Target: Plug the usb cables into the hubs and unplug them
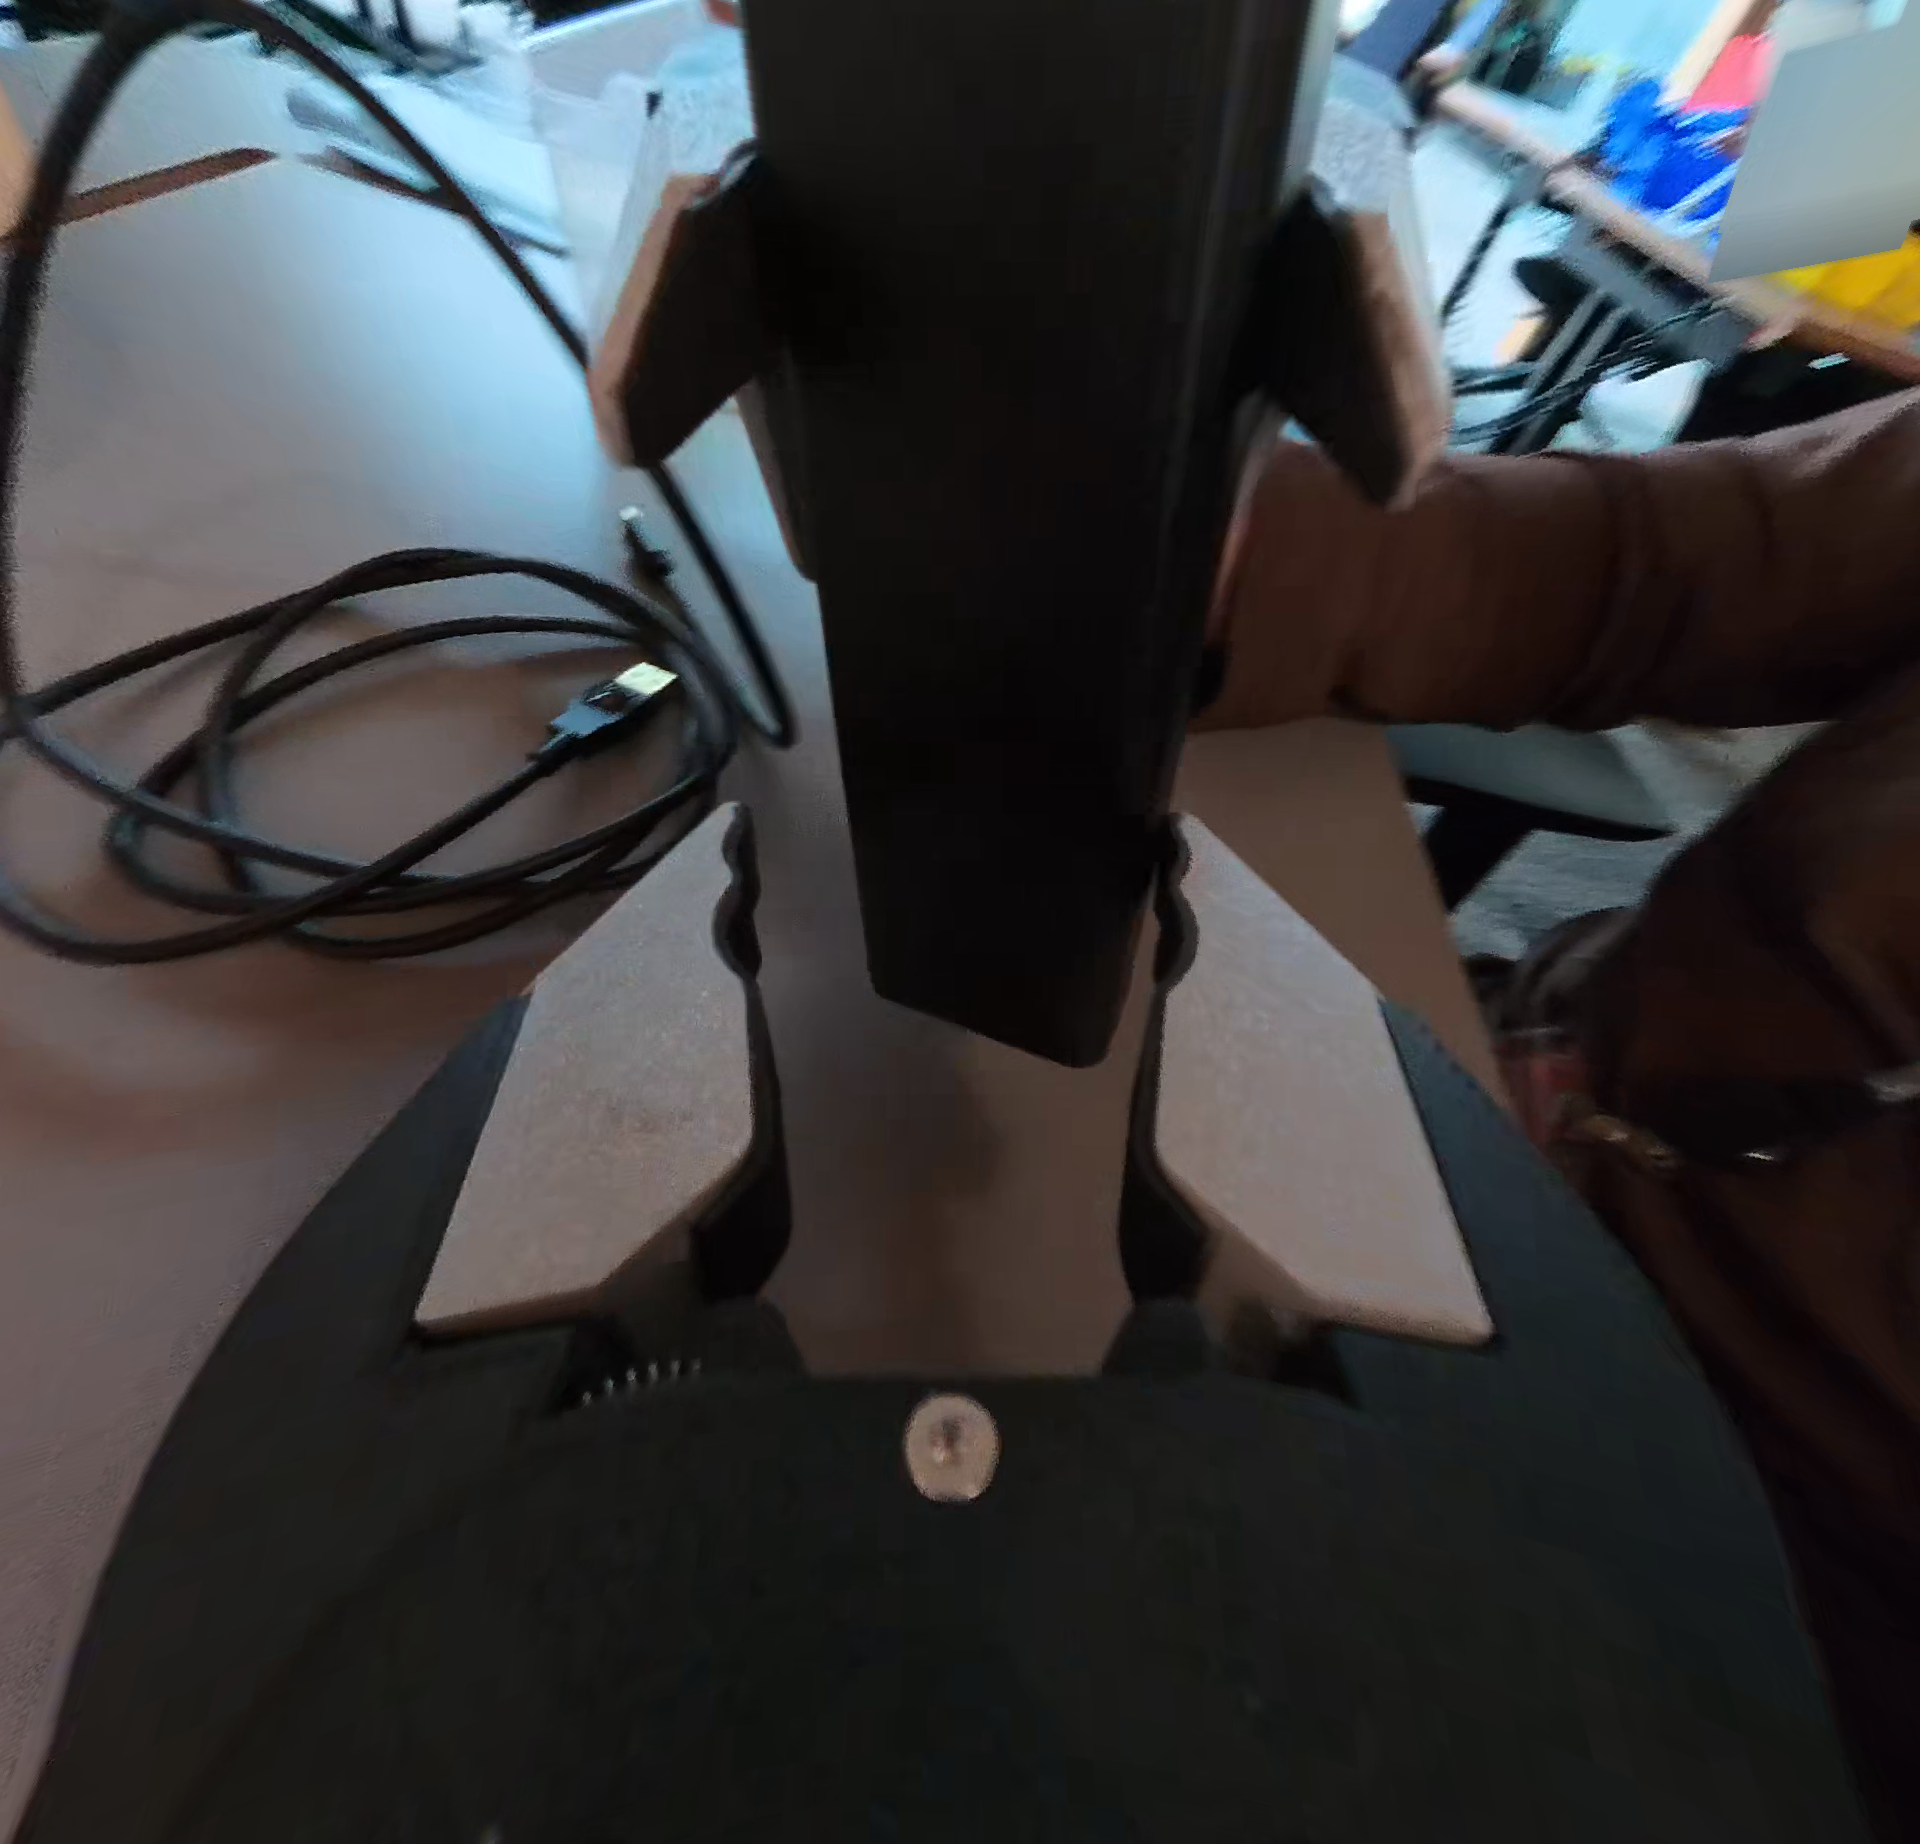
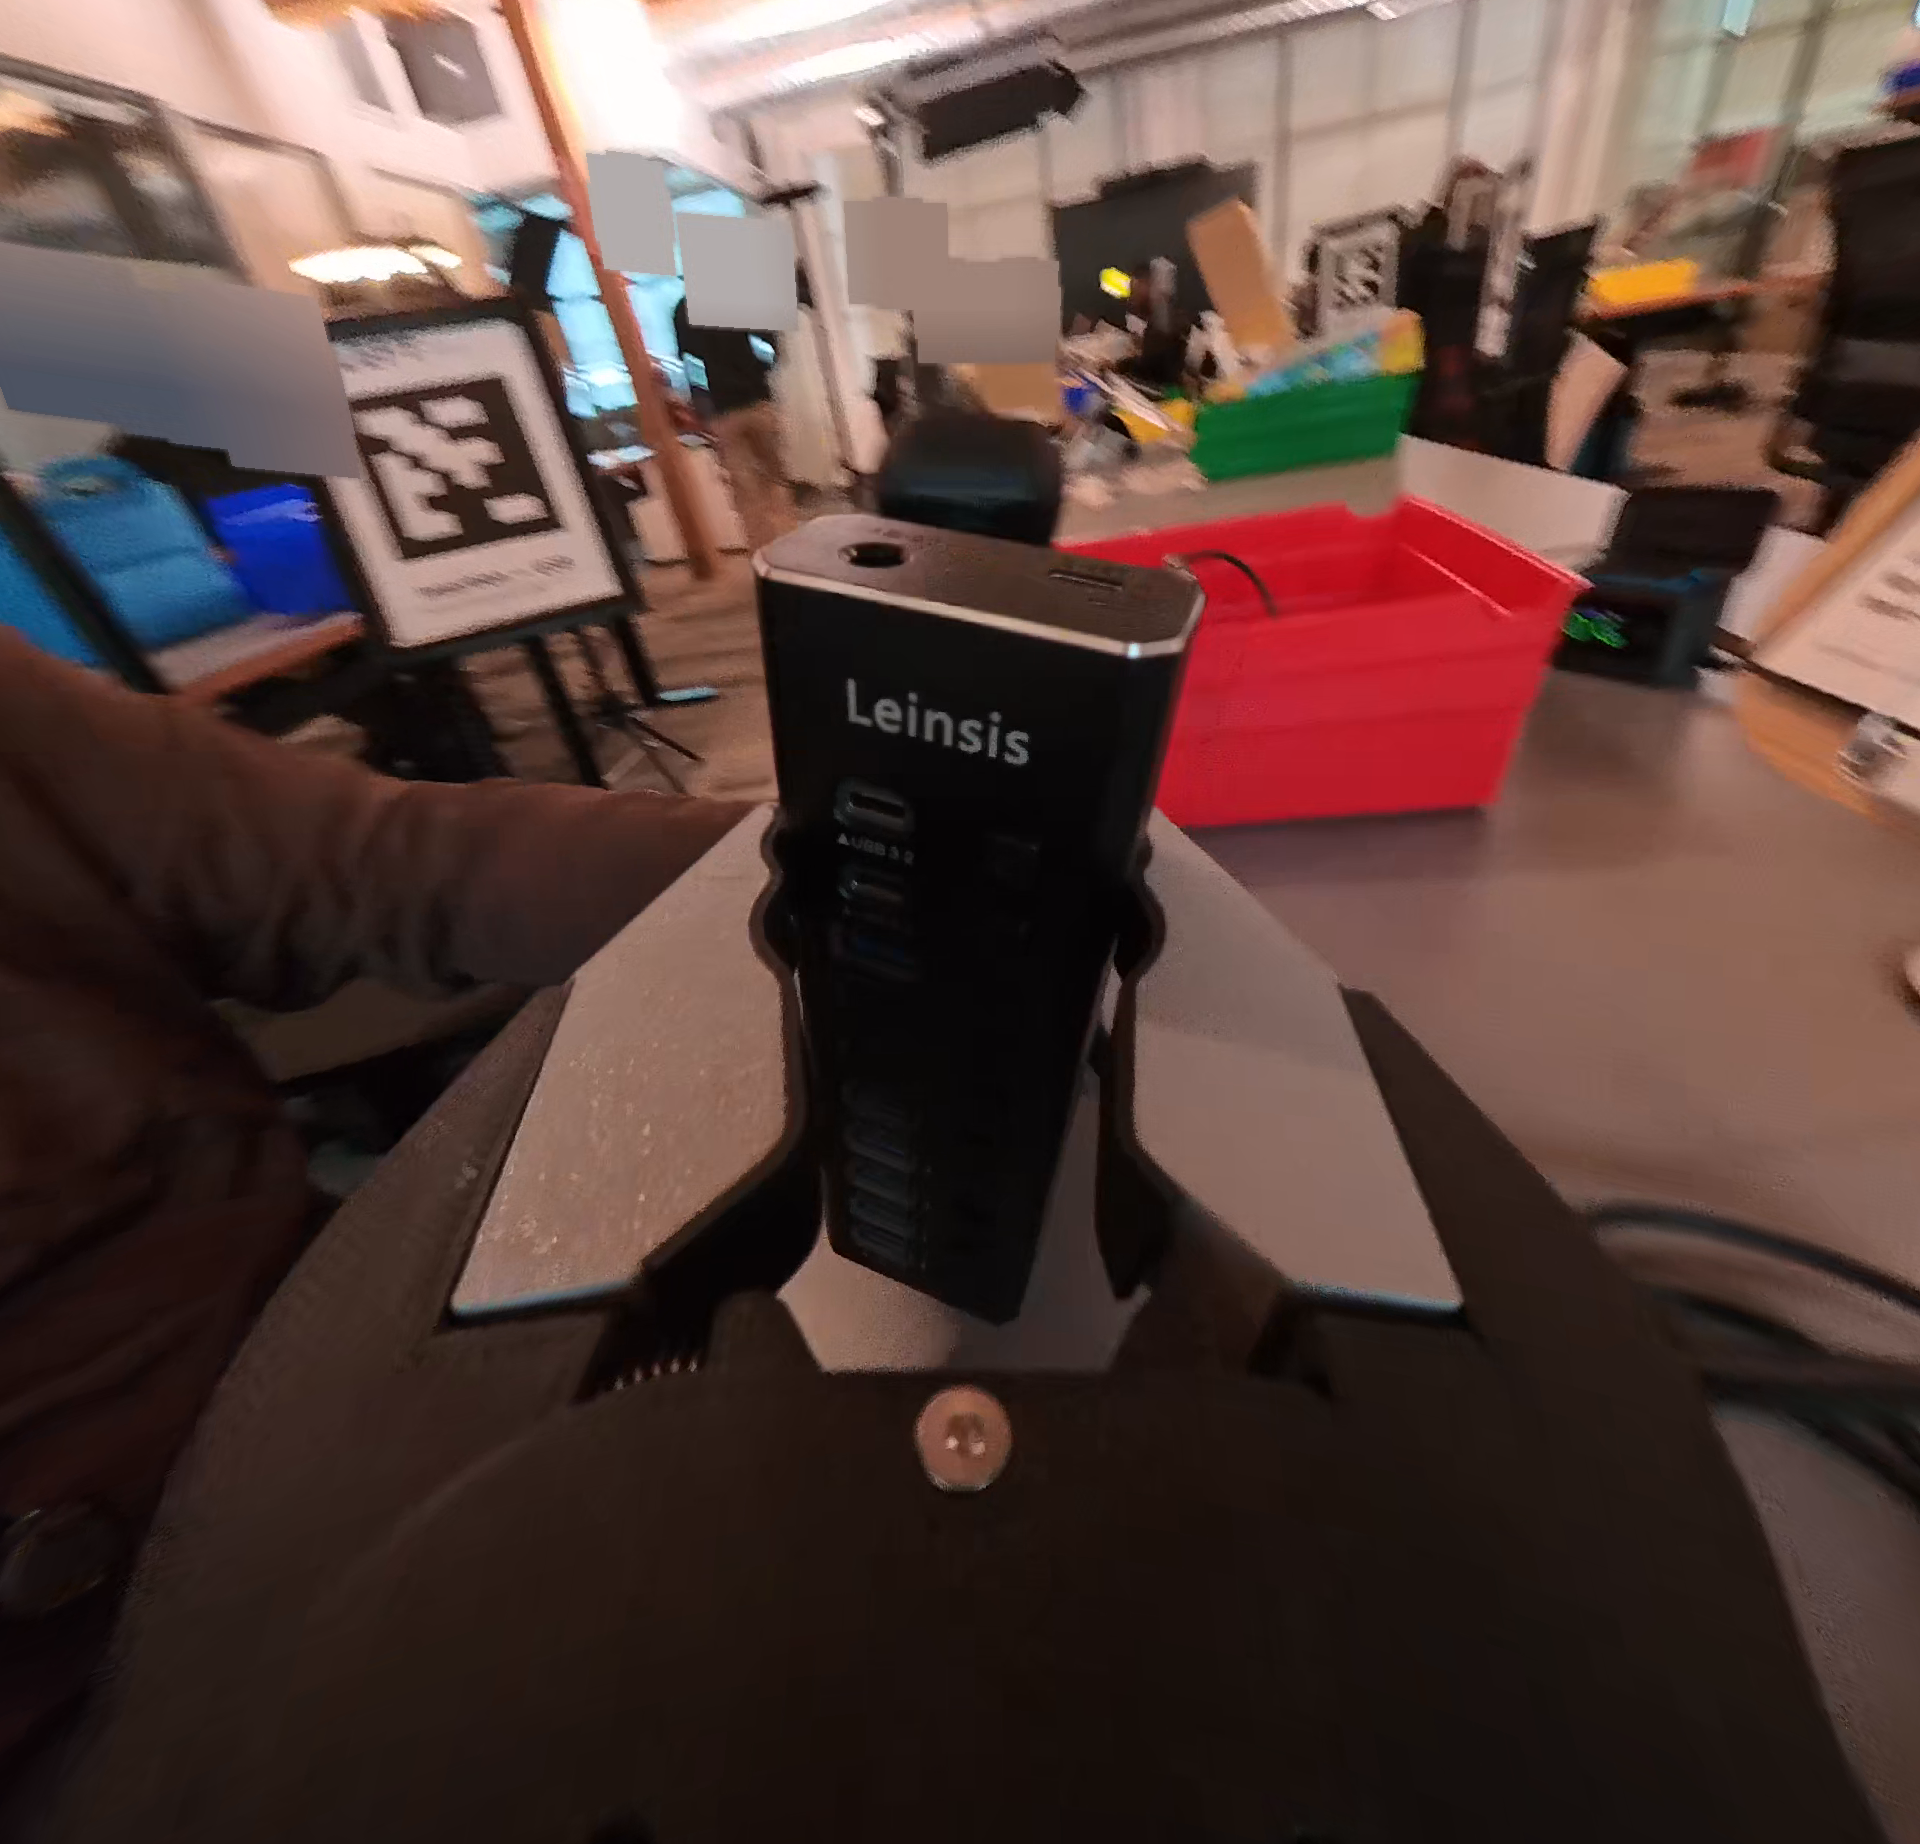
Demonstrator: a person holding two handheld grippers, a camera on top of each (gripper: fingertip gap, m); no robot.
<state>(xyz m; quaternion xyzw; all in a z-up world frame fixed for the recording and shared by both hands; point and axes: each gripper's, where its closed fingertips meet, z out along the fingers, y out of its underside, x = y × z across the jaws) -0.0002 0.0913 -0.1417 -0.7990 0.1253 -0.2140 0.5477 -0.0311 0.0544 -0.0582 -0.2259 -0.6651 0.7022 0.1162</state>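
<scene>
Right gripper (image 2: 954, 895) clamps hub (image 2: 966, 755); left gripper (image 1: 956, 901) apart.

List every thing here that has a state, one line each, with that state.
USB hub: lifted, nothing plugged into the ports that show.
Right gripper: shut on the USB hub.
Left gripper: open around the hub's lower end.
USB cable: coiled on the table, plug free.
Red bin: open-topped.

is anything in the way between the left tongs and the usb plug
yes: the black usb hub, gripped by the right tongs, sits inside the open left tongs. the usb-a plug lies off to the left on the table, uncovered.
</scene>
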